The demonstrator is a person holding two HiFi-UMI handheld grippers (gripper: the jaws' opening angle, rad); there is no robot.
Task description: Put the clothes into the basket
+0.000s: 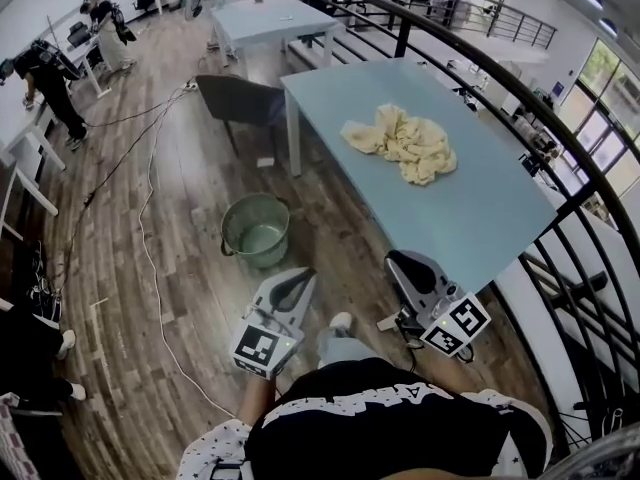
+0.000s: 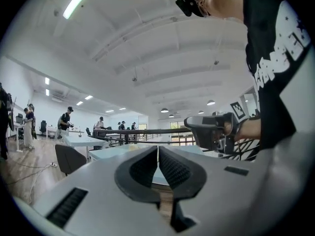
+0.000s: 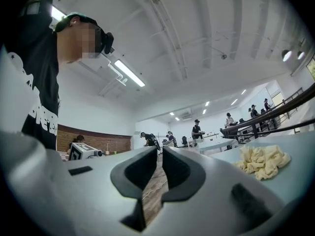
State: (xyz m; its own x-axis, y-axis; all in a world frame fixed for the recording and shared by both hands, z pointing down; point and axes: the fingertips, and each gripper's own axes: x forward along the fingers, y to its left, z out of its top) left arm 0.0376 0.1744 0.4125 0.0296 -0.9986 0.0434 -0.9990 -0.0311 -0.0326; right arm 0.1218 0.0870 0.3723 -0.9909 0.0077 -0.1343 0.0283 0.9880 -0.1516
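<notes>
Both closed, empty: left gripper (image 1: 300,280), right gripper (image 1: 396,261). I risk partial grab on cream clothes (image 1: 405,143), upper right; trailing cloth misses basket (image 1: 264,260), centre.

Clothes (image 1: 403,143) heaped on the table (image 1: 480,218), basket (image 1: 256,230) on the floor left of it, chair (image 1: 238,100) behind the basket

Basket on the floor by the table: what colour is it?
The basket is muted grey-green, seen best in the head view.
</notes>
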